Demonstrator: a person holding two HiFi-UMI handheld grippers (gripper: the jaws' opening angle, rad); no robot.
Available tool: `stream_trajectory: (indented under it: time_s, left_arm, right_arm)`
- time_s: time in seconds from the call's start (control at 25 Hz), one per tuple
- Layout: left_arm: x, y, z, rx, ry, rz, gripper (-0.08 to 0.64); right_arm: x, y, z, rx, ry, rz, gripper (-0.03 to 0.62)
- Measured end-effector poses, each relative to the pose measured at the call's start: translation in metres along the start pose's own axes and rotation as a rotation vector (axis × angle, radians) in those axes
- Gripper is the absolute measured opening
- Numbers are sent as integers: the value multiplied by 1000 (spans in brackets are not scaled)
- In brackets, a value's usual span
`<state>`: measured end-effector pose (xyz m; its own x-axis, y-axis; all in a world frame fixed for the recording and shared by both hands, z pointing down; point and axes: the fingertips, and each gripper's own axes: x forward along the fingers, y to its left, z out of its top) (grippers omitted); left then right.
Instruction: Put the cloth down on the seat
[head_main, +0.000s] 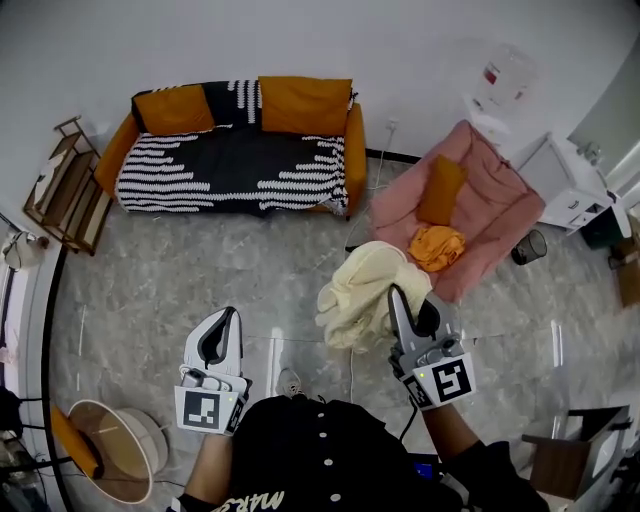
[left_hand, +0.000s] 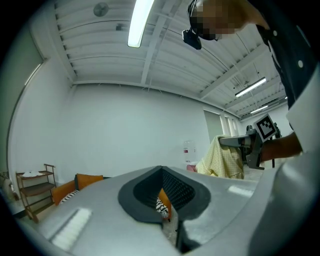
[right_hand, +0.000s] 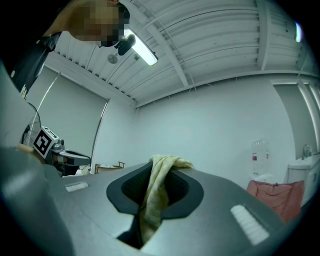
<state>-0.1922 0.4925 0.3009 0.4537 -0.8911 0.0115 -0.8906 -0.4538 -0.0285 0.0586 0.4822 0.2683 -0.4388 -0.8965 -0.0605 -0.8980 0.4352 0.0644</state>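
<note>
So right gripper (head_main: 394, 292) pinched the yellow cloth (head_main: 358, 292) near the pink seat (head_main: 492, 205); left gripper (head_main: 231, 316) jaws were pressed together, empty.

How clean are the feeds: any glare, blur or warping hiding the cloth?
Head view: sharp, evenly lit, edges bowed; pale yellow cloth shows clearly. Right gripper view: heavy fisheye, dark corners, glare off the ceiling strip light, cloth plain between the jaws. Left gripper view: same warping, cloth small.

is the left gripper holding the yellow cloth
No, the cloth hangs pinched in the jaws of the right gripper; the left gripper holds nothing.
</note>
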Motion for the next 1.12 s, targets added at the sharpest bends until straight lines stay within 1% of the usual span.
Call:
stream_trajectory:
  time_s: [0.12,0.2,0.32,0.44,0.56,0.68,0.84,1.0,1.12]
  left_arm:
    - [8,9,-2,16,-5,-41,0]
    - [13,16,-4,21,2,-56,0]
    - [21,29,-11,-3,21,-58,0]
    - [32,31,-20,-21,48,-73,0]
    - [48,30,-25,-18,57,-101,0]
    - [64,33,-29,-21,57,-112,0]
    - [92,40,-31,-13,65,-109,0]
    - [131,49,-30,-17,53,-110,0]
    - [166,59,-27,-6,64,-104,0]
  right_arm:
    - [14,4,-3,-9,-1,-14,67]
    - [19,6,-2,-12,-6,-28,67]
    - [27,6,-5,-8,1,-52,67]
    - [32,-2,-9,1,16,-73,67]
    - [39,-11,-14,8,28,-90,67]
    - [48,-18,-24,17,42,-97,67]
    - [70,-38,-29,5,41,-103,67]
    - [103,-66,-34,3,43,-110,67]
    - [132,-86,-36,9,45,-108,67]
